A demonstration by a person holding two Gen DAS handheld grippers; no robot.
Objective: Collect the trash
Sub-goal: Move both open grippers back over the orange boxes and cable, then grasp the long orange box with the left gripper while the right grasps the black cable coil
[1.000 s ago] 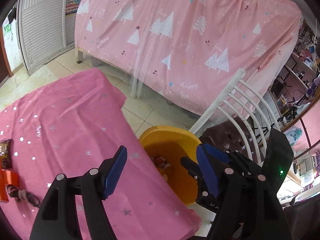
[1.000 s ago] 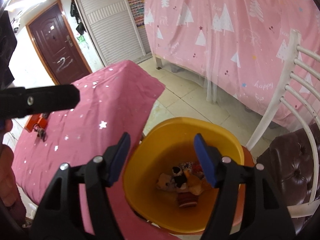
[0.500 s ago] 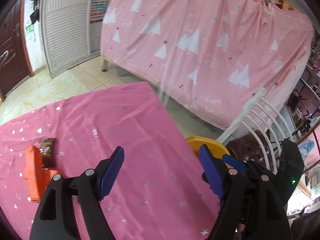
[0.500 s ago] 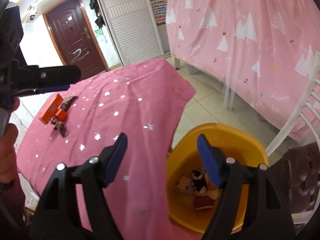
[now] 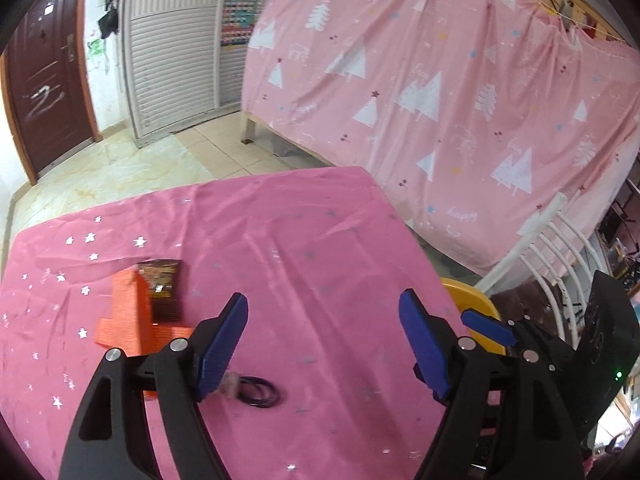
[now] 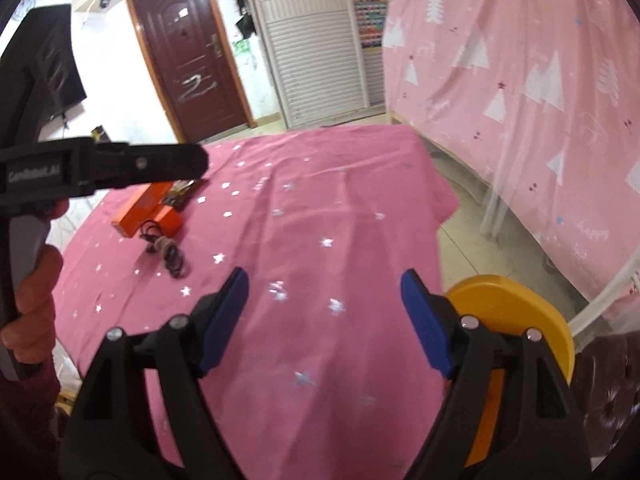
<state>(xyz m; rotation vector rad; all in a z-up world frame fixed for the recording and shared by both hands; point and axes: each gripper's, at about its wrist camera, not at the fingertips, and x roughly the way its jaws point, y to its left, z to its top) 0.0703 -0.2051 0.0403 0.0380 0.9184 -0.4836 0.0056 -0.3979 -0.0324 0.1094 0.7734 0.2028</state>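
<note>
My left gripper (image 5: 322,344) shows black arms, blue pads, silver screws; my right gripper (image 6: 324,322) looks the same; white lettering runs along the left one's side; my hand (image 6: 34,304) wraps its grey handle; dark red sleeve below.

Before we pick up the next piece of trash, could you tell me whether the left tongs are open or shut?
Open: the left tongs show bare pink tablecloth between their spread blue pads, holding nothing.

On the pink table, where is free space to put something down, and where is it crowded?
Free: the wide stretch of cloth from the far edge toward the yellow bin. Crowded: the left part, where the orange box, brown wrapper and black cable lie close together.
</note>
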